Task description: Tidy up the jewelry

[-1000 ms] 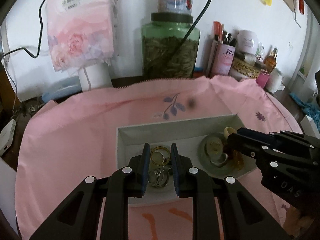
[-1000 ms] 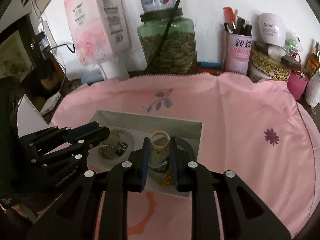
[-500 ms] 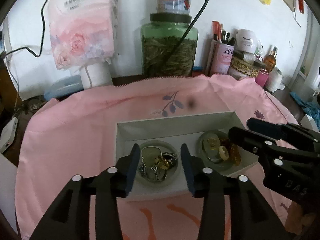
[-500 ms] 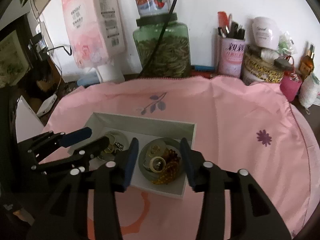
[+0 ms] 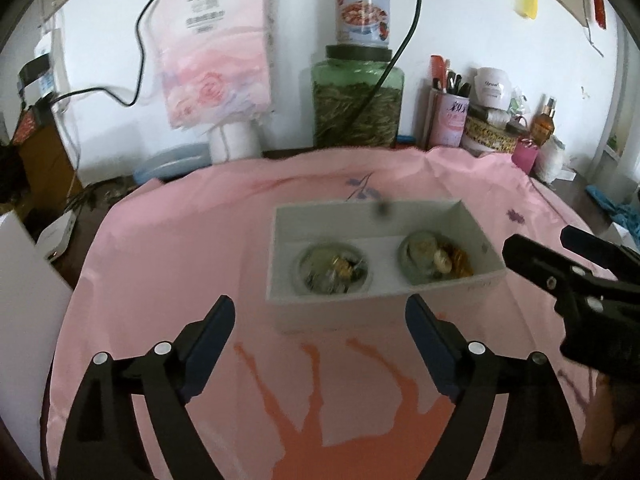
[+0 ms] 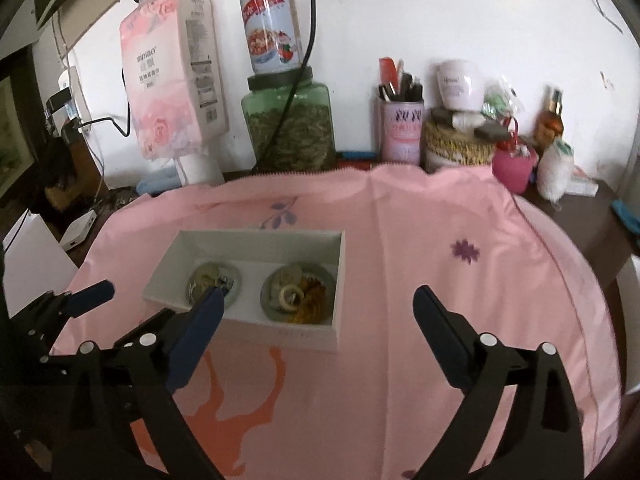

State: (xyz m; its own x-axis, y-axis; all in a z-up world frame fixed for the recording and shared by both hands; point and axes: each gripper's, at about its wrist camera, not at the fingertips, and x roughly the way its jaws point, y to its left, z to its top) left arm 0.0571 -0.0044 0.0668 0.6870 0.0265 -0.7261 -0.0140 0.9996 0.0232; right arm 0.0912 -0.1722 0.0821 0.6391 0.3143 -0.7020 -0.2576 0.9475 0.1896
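A white open box sits on the pink cloth. Inside it are two small glass dishes: the left dish holds rings and metal pieces, the right dish a pale ring and amber beads. My left gripper hangs short of the box's front wall, its jaws opening wide with nothing held. In the right wrist view the box and both dishes lie ahead. My right gripper is also opening and holds nothing. Each gripper shows at the other view's edge.
Along the wall behind the cloth stand a pink tissue pack, a green jar topped by a can, a pink pen cup and a woven basket. A white box stands at the left edge.
Both grippers went from nearly shut over jewelry in the dishes to wide open. They drew back toward me, away from the box, leaving the pieces in the dishes.
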